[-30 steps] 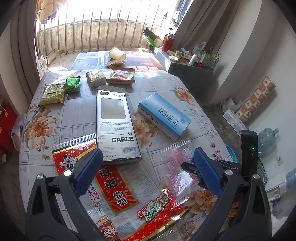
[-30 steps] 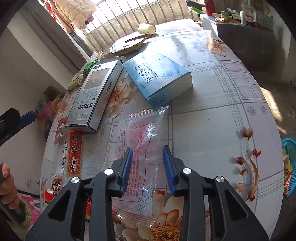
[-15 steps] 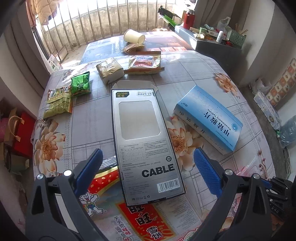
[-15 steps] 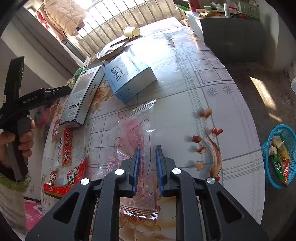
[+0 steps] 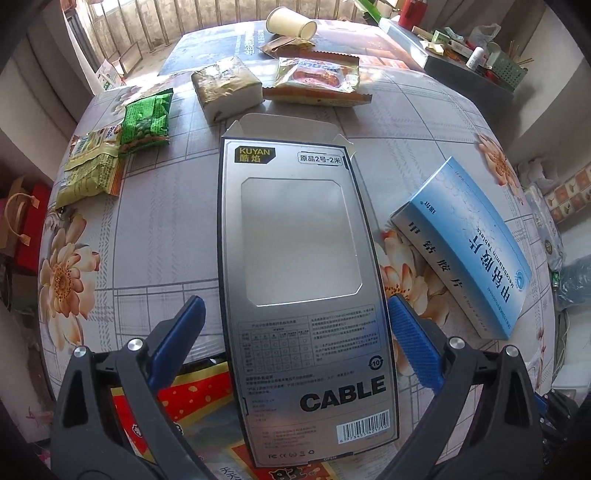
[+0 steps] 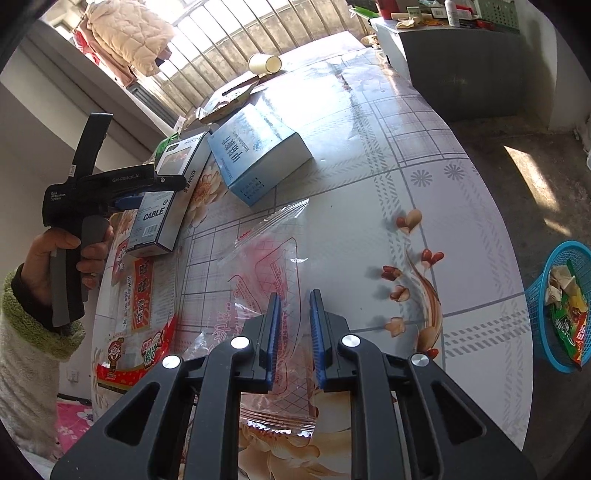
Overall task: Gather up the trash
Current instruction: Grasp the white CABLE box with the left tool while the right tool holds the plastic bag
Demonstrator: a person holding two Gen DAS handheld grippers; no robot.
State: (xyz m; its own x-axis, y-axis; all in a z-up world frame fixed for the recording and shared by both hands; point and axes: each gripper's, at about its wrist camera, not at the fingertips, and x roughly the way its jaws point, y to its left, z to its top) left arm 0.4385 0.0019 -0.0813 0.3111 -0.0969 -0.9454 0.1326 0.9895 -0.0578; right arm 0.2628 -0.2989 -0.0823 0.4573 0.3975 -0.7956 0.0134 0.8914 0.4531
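Two pickups look to be in hand at once. The left gripper has its blue fingers spread wide, straddling the near end of the grey cable box, which lies flat on the flowered table; neither pad appears to touch the cardboard yet, though the fisheye makes that gap hard to judge. The next move there calls for closing across the box's width and lifting it level, since its far flap at 12 o'clock stands open and the box looks empty and light. The right gripper has its fingers drawn close with a narrow slot between them, over the clear plastic bag with red print; whether the film is actually pinched I cannot tell. If it is, that hand needs to carry the bag toward the blue basket on the floor at 3 o'clock, already holding scraps. Only the right view shows that basket, along with the person's hand on the left tool. Only the left view shows the far clutter clearly: the green snack packet at 10 o'clock, the noodle packet and the tipped paper cup at 12, and the blue tablet box at 3.
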